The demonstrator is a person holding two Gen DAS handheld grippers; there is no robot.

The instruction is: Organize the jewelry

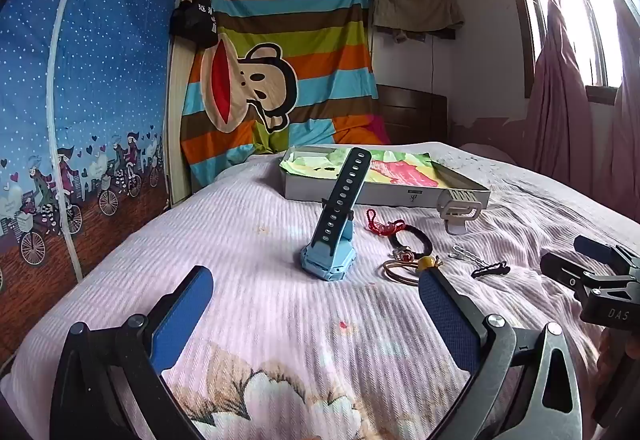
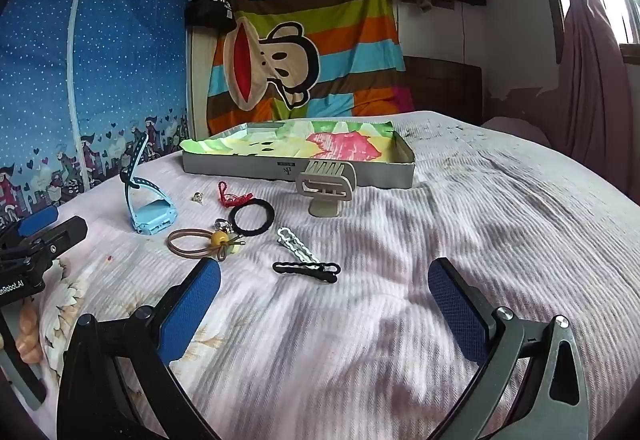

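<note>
Pale pink ribbed cloth covered the bed point(image 2: 400, 260) on which the jewelry was scattered. A shallow grey box point(image 2: 296, 163), lined with a bright green and pink patterned cloth, was seen toward twelve o'clock in both views. A light blue watch point(image 1: 330, 240) was propped on its case with the dark strap rising tilted toward the box; in the right wrist view it lay at about ten o'clock. A beige claw clip point(image 2: 326, 185) stood just in front of the box wall. A red cord point(image 2: 232, 197) and a black ring-shaped band point(image 2: 254, 217) were placed touching one another, and at the band's seven o'clock a brown hair tie with yellow beads point(image 2: 200, 244) was seen. A white clip point(image 2: 296, 246) and a black clip point(image 2: 306, 267) were laid side by side, nearly touching. A small pale trinket point(image 2: 197, 197) was seen between watch and cord; what it was could not be told. The left gripper point(image 1: 316, 304) was held with its blue-padded fingers spread wide and nothing between them, above bare cloth short of the watch. The right gripper point(image 2: 324, 300) was likewise held wide apart and empty, the black clip lying just beyond its fingers.
</note>
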